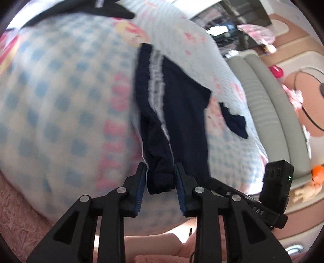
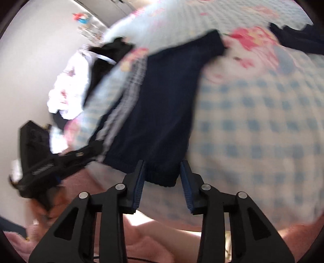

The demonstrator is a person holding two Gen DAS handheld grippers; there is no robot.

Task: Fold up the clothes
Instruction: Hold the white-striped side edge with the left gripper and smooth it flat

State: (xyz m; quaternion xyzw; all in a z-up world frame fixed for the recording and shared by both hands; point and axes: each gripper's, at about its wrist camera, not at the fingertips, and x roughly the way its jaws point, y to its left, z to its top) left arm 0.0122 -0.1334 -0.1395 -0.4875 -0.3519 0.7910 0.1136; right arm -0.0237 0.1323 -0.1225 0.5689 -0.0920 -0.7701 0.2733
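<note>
Navy shorts with white side stripes [image 1: 178, 101] lie stretched over a blue-checked bedcover [image 1: 60, 91]. My left gripper [image 1: 160, 178] is shut on one bunched end of the shorts, the fabric filling the gap between its blue pads. In the right wrist view the same shorts [image 2: 162, 105] run up and away from my right gripper [image 2: 163, 176], which is shut on a ribbed corner of the hem. The left gripper's black body [image 2: 50, 157] shows at that view's left edge, and the right gripper's body [image 1: 277, 182] shows at the lower right of the left wrist view.
A small navy piece [image 1: 235, 121] lies to the right of the shorts, and a black garment [image 1: 81, 12] lies at the far edge. Another navy garment [image 2: 299, 38], a black garment [image 2: 107, 52] and white clothes [image 2: 66, 87] rest on the bedcover [image 2: 253, 121]. A grey padded edge [image 1: 263, 101] borders the bed.
</note>
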